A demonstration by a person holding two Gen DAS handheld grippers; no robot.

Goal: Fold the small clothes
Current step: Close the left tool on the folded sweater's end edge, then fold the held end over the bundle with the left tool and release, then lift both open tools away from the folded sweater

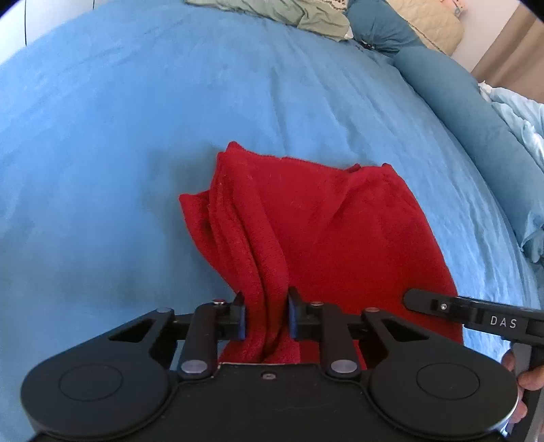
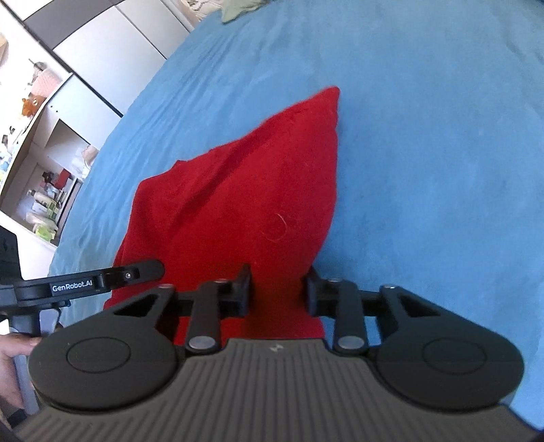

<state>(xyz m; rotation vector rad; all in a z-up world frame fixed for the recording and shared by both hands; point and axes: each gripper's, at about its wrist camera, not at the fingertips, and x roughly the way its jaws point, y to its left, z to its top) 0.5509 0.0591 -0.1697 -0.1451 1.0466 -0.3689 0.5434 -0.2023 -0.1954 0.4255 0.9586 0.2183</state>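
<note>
A red fleece garment (image 1: 316, 231) lies folded in layers on the blue bed cover (image 1: 119, 142). My left gripper (image 1: 266, 318) is shut on a bunched near edge of it, blue pads pressing the folds. The right gripper's finger (image 1: 452, 307) shows at the right over the cloth. In the right wrist view the red garment (image 2: 244, 204) stretches away to a point, and my right gripper (image 2: 278, 289) is shut on its near edge. The left gripper's finger (image 2: 112, 275) shows at the left.
Teal pillows (image 1: 452, 102) and a pale blue quilt (image 1: 520, 115) lie along the right of the bed. Greenish clothes (image 1: 289, 13) lie at the far end. Shelves with small items (image 2: 44, 163) stand beyond the bed's left edge.
</note>
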